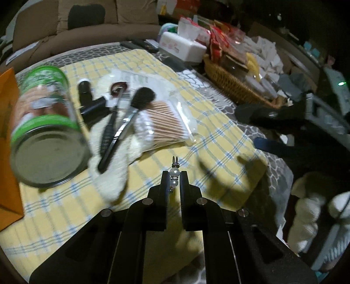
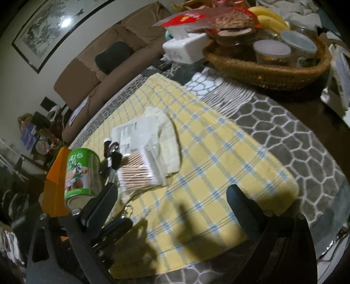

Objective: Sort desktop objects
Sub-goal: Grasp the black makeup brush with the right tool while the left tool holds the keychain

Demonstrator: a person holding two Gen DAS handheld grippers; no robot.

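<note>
Left wrist view: the left gripper pinches a pearl hair clip above the yellow checked cloth, near a bag of cotton swabs.

Right wrist view: the right gripper fingers are spread wide, holding nothing, beside a green can.

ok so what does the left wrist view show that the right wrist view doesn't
Only the left wrist view shows the left tongs shut on a pearl hair clip, and the black makeup brush clearly.

Only the right wrist view shows the right tongs standing open and empty, bananas in the wicker basket, and a framed picture on the wall.

Both show the green can, the bag of cotton swabs, the orange box, the tissue box and the yellow checked cloth.
</note>
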